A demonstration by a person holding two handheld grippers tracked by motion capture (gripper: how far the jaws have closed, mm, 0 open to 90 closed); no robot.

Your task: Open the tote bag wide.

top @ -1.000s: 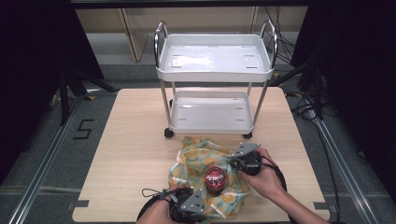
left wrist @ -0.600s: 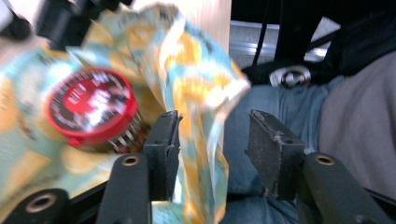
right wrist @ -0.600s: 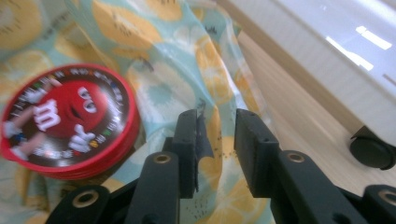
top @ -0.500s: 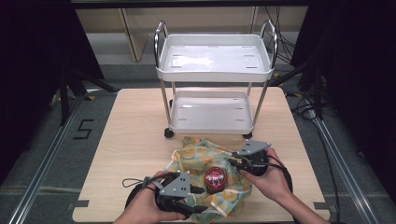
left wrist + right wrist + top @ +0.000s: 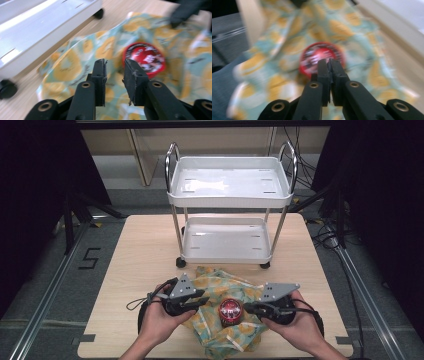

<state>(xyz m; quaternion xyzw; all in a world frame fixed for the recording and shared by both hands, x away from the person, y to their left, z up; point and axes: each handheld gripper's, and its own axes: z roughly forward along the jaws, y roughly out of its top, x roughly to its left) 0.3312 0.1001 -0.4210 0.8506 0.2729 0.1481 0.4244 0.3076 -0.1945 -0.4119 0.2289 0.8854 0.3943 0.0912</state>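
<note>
The red can (image 5: 230, 312) stands on the patterned cloth (image 5: 220, 287) between both tools: left hand-held gripper (image 5: 205, 301) at nine o'clock, jaws just narrowed but apart on nothing; right hand-held gripper (image 5: 247, 308) at three o'clock, jaws together.

My table (image 5: 125, 270) is pale wood, a plain rectangle with rounded corners. Two things rest straight on it. Under and between my tools lies the cloth (image 5: 215, 285), crumpled, teal with yellow patches, close to the near edge. Just beyond the cloth, farther from me, the cart (image 5: 227, 245) stands on black wheels; its white lower tray sits over the far half of the table. The wood to the left of my left tool is bare.
</note>
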